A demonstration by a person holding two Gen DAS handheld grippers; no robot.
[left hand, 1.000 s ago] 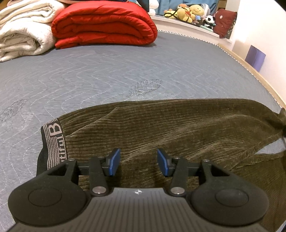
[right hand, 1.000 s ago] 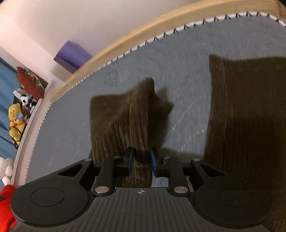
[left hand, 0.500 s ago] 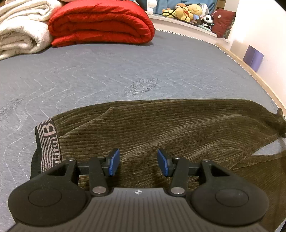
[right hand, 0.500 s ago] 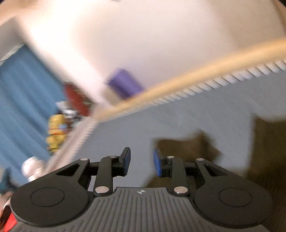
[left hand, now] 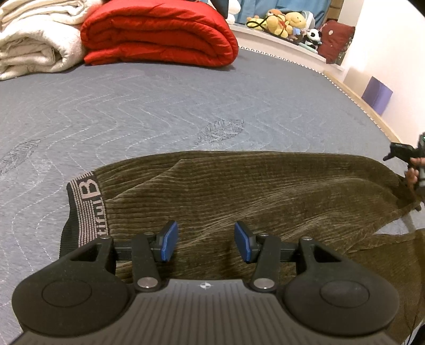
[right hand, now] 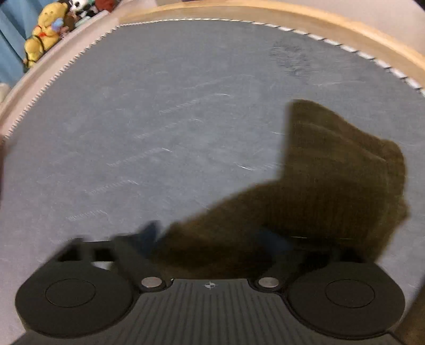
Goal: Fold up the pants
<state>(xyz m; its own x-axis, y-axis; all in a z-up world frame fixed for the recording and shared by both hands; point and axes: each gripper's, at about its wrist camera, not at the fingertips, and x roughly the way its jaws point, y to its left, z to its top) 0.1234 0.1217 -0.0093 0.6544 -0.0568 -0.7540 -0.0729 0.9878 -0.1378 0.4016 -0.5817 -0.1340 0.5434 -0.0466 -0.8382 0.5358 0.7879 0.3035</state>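
Grey bed [left hand: 164, 111] carries olive corduroy pants [left hand: 252, 191], spread flat near, waistband left. Step: regrasping leg end for fold. Left tongs [left hand: 203, 245] half-parted, empty, over pants. Right tongs [right hand: 212, 238] just sprung wide, blurred, straddling leg end; next: clench there.

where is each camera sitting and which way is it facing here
Left wrist: on the left gripper, tilted down over the olive pants, facing the red quilt; its fingers stand apart, and a hand shows at the right edge.
Right wrist: on the right gripper, angled down at the pant legs toward the wooden bed edge; its blurred jaws have just been opening wide.
Shared: pants, grey mattress, plush toys.
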